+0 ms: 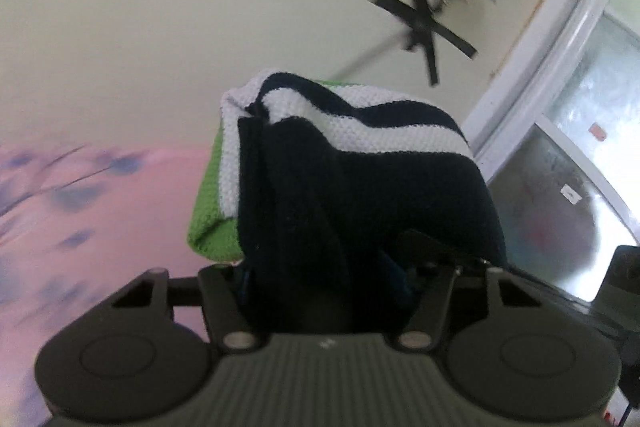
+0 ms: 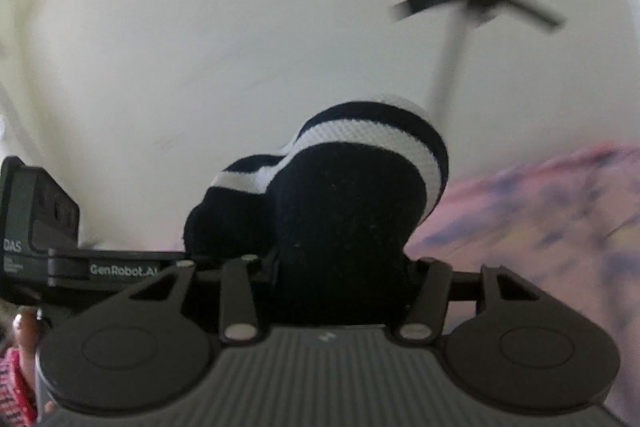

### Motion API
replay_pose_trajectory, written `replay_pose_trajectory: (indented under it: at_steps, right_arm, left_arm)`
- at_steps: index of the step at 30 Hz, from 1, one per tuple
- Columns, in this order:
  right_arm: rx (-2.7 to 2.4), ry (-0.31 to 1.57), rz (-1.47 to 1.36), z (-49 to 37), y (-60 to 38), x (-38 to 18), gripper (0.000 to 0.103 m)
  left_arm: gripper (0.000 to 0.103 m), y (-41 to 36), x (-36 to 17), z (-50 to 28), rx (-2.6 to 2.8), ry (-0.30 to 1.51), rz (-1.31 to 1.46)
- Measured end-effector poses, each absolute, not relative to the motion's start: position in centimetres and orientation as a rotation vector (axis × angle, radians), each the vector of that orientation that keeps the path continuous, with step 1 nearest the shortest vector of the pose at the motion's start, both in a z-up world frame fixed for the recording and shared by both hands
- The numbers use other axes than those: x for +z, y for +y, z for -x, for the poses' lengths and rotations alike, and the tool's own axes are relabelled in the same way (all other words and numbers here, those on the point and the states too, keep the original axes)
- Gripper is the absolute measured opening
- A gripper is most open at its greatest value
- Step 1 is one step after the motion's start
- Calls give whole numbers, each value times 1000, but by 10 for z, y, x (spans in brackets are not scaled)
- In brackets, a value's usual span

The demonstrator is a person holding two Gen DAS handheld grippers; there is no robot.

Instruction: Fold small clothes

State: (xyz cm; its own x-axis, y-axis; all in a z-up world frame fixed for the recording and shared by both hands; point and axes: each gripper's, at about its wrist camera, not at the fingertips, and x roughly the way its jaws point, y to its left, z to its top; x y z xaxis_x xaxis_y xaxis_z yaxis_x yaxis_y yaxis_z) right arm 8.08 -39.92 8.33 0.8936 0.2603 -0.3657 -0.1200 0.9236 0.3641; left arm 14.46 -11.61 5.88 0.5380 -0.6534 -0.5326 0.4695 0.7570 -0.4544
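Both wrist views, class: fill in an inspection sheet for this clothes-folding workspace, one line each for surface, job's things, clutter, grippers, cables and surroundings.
Surface: pink cloth with blurred purple print, seen beside a pale cream floor.
Job's things: navy, white and green striped knitted garment, bunched, lifted off the cloth.
Clutter: nothing seen on the cloth.
Grippers: left gripper and right gripper each clamp a navy part of the garment; fingertips hidden by fabric.
Cables: nothing seen.
Surroundings: black star-shaped stand base on the floor; white-framed frosted glass door.
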Motion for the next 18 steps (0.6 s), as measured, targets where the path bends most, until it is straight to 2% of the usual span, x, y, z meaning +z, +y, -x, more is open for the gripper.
replay_pose_trajectory:
  at_steps: [5, 7, 8, 9, 10, 13, 18]
  right_arm:
    - [-5, 435, -337, -112, -459, 46, 57]
    - [-112, 501, -330, -120, -466, 21, 73]
    - [-129, 555, -334, -126, -469, 16, 75]
    - [-110, 536, -323, -125, -468, 19, 78]
    - [-99, 517, -316, -124, -469, 21, 83]
    - [-105, 498, -339, -120, -473, 20, 85]
    - [-211, 417, -391, -103, -478, 27, 88]
  left_arm:
    - [55, -204, 25, -209, -687, 814, 235]
    - [57, -224, 5, -225, -646, 843, 222]
    - [67, -230, -4, -229, -630, 851, 212]
    - [73, -231, -8, -229, -622, 837, 218]
    - [74, -228, -9, -225, -603, 814, 223]
    - [67, -212, -3, -212, -559, 816, 237]
    - [67, -168, 9, -157, -487, 778, 170]
